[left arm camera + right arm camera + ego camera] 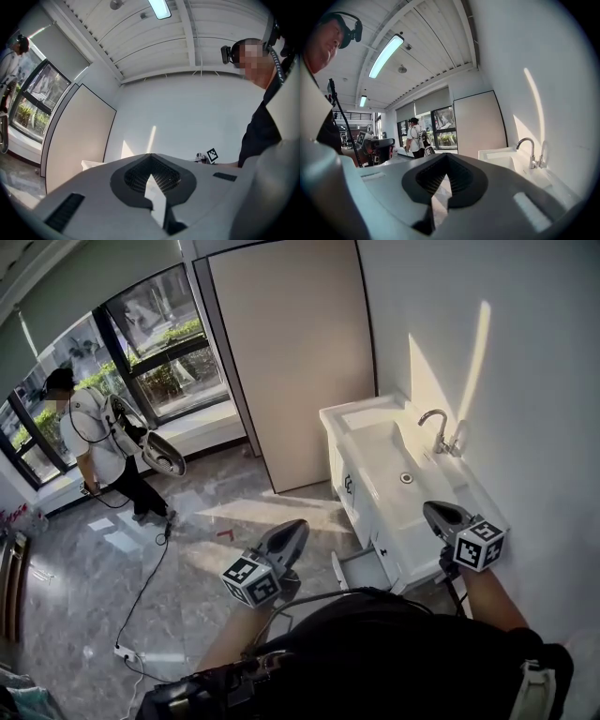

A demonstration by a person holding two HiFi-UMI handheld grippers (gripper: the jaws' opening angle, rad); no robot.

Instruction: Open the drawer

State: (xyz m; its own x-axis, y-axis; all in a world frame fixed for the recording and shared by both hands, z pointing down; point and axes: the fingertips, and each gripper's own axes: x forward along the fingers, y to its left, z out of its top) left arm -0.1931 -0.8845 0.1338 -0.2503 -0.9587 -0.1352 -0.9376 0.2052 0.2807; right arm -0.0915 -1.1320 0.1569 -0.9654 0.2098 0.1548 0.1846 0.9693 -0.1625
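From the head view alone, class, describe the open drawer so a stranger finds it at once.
Find the white vanity on the right wall, with the chrome tap. At its near, low end the drawer juts out over the floor; the other fronts sit flush.

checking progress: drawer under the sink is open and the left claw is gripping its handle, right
No: the drawer under the sink is open, but the left claw is shut on nothing, clear of it, as the head view shows.
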